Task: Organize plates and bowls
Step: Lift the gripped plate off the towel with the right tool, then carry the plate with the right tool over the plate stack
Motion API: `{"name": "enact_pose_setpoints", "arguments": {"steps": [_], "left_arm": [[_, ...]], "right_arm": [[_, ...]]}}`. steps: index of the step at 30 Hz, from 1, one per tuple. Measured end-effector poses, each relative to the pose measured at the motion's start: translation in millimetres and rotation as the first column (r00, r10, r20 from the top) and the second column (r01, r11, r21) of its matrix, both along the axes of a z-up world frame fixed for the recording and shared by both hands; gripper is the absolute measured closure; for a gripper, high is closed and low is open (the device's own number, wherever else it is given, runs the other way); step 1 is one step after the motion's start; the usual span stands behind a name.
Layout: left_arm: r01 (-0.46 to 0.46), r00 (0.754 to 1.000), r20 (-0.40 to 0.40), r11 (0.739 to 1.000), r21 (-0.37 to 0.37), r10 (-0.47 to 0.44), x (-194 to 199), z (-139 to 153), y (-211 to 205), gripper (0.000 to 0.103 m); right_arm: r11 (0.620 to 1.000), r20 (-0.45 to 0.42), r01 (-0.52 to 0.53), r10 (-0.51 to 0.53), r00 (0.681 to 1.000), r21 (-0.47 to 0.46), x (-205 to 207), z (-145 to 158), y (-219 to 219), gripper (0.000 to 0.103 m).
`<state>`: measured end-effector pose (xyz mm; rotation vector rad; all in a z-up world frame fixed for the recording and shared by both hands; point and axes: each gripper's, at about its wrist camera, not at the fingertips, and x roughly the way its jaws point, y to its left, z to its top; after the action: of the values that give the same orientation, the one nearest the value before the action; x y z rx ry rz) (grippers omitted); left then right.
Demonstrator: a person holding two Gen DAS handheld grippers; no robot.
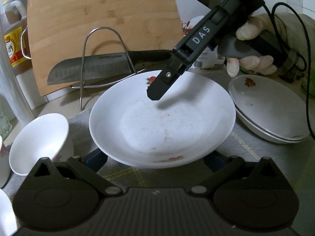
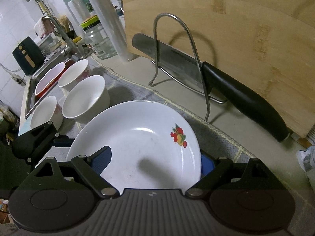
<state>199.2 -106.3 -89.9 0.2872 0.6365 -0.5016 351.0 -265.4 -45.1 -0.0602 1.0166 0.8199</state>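
Observation:
A white deep plate with fruit prints [image 1: 161, 122] lies on a grey mat; it also shows in the right wrist view [image 2: 137, 143]. My left gripper [image 1: 157, 159] is open, its blue pads either side of the plate's near rim, partly hidden under it. My right gripper [image 1: 155, 94] hovers over the plate's far side; in its own view [image 2: 155, 163] it is open, one blue pad [image 2: 102, 161] over the plate, the other beyond its rim. A stack of plates [image 1: 269, 108] sits right. White bowls [image 2: 86, 98] stand left; one [image 1: 39, 141] is near my left gripper.
A wooden cutting board [image 1: 102, 29] leans on the wall behind a wire rack [image 2: 177, 55] holding a large knife [image 1: 88, 68]. Bottles and jars [image 2: 98, 39] stand at the left by the sink [image 2: 31, 90]. A plastic-wrap roll [image 2: 108, 19] stands upright.

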Motion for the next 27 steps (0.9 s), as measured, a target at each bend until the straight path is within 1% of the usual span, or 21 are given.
{"name": "enact_pose_setpoints", "arguments": {"steps": [15,27], "left_arm": [[0.017,1.000,0.026,1.000,0.026,-0.018,-40,24,-16,0.001],[0.032,0.999,0.018,0.999,0.029,-0.033,-71,36,-24,0.001]], "right_arm": [[1.000,0.050,0.002,-0.003,0.999,0.027,-46,25,-17,0.009],[0.999,0.058,0.009,-0.010,0.998,0.032,-83,32,-32,0.009]]}}
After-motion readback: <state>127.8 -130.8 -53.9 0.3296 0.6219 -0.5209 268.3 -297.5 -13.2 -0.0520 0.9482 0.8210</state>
